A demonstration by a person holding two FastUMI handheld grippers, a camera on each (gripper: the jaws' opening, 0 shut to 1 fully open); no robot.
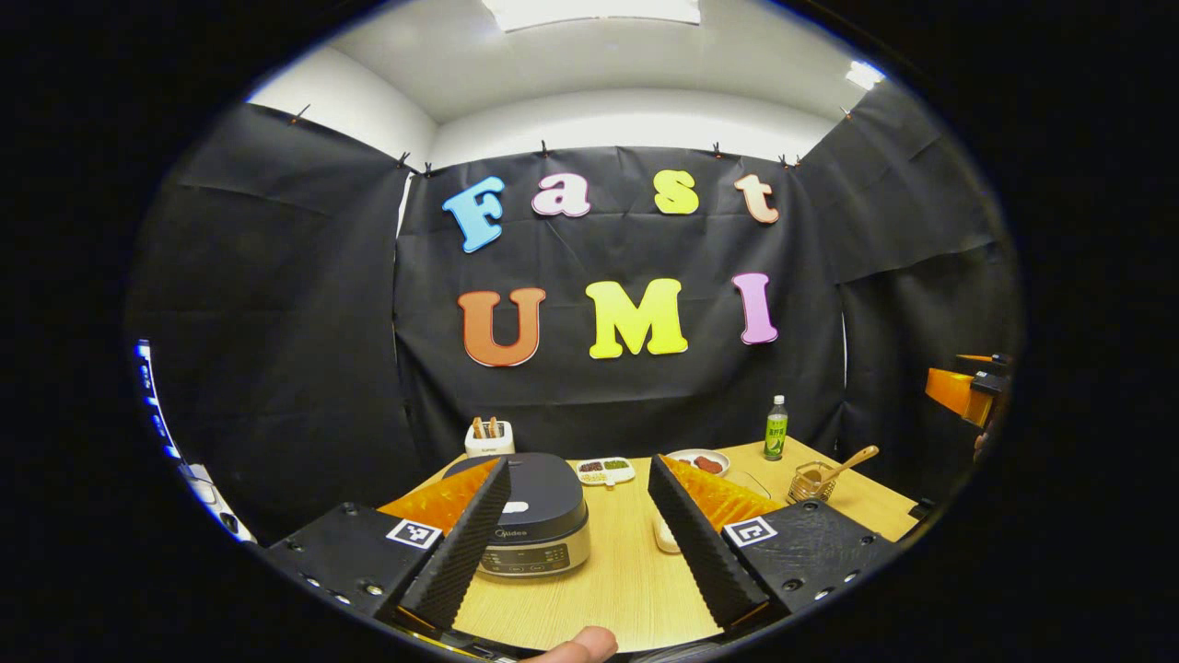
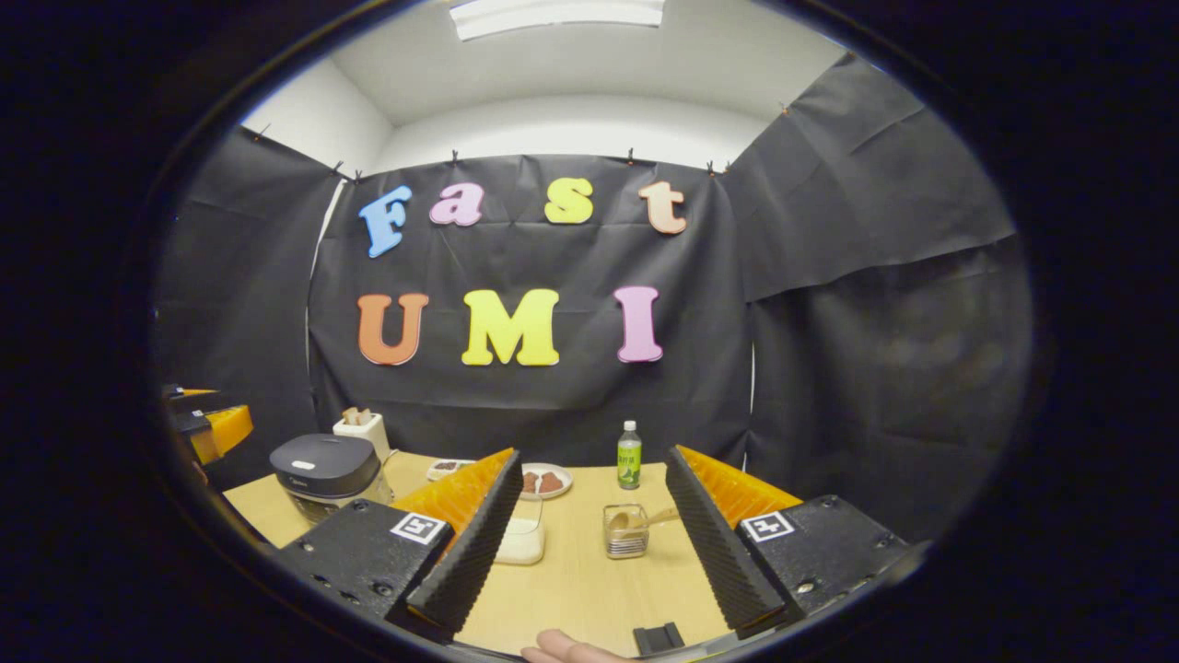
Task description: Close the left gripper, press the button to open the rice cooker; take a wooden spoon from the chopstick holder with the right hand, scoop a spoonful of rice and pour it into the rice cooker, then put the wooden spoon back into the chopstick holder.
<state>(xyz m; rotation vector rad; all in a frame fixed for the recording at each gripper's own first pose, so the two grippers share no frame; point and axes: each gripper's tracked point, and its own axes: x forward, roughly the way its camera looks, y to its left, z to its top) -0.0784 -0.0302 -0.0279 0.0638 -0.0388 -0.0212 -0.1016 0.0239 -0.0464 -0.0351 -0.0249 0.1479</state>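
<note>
Left gripper view: my left gripper (image 1: 578, 534) has its fingers spread wide with nothing between them, held above the wooden table (image 1: 636, 589). The rice cooker (image 1: 530, 525) sits just ahead, slightly left, lid down; I judge its button to be the pale patch on top, though I cannot be sure. The cooker looks heavy and rigid, so a push with fingers pressed together should not shove it, provided I come down on the button and not sideways.

Right gripper view: my right gripper (image 2: 594, 543) is also spread and empty. Straight ahead stands the chopstick holder (image 2: 626, 532), a small see-through box with the wooden spoon (image 2: 645, 520) leaning in it, handle slanting out to the right. The spoon should be light and stiff, and smooth enough to twist between my fingers, so I would pinch the handle midway. The holder looks light and may tip if I drag the spoon sideways.

Near my left finger sits a clear tub of rice (image 2: 522, 543), white inside. Farther back are a plate (image 2: 545, 482) with something reddish and a green bottle (image 2: 629, 456).
</note>
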